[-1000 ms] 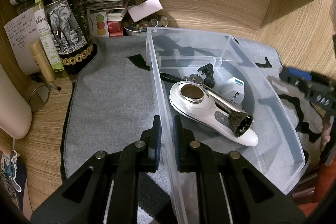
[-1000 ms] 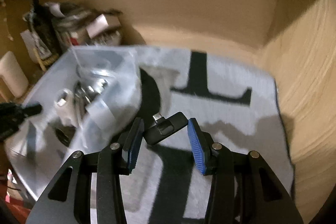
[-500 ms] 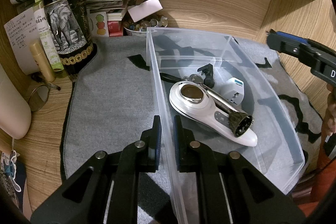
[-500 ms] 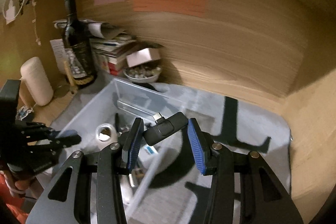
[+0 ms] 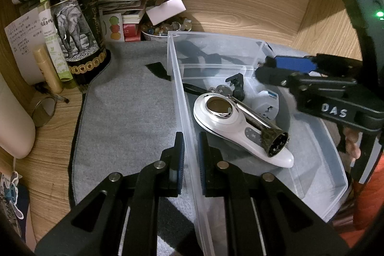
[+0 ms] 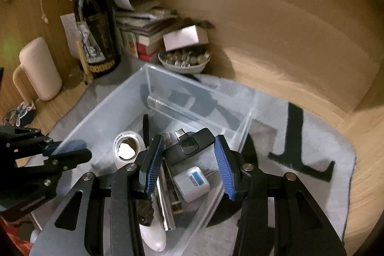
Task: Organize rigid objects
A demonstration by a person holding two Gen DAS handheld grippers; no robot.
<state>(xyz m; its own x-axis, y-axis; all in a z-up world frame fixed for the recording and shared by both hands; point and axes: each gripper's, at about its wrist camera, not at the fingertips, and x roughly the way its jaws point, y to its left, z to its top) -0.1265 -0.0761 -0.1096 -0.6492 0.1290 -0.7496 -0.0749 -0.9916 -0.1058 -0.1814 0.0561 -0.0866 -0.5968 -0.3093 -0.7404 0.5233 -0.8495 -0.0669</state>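
Note:
A clear plastic bin (image 5: 319,174) stands on a grey mat (image 5: 127,112). My left gripper (image 5: 191,151) is shut on the bin's left wall. Inside lie a white handheld device (image 5: 223,116), a metal tool with a dark flared end (image 5: 273,138), a white plug adapter (image 5: 266,104) and a black clip (image 5: 237,85). My right gripper (image 6: 187,140) is shut on a small black gadget (image 6: 189,148) with a connector tip. It hangs over the bin (image 6: 115,107), above the white plug adapter (image 6: 192,184). In the left wrist view the right gripper (image 5: 266,68) reaches in from the right.
A dark wine bottle (image 5: 74,16), stacked books and papers, and a bowl of stones (image 5: 165,28) crowd the back left corner. A cream cylinder (image 5: 12,116) lies at the far left. Wooden walls close the back and right. A black mark (image 6: 297,143) crosses the mat right of the bin.
My right gripper has carried the black gadget leftward, from above the mat to above the bin, and has come into the left wrist view. The left gripper has stayed on the bin wall.

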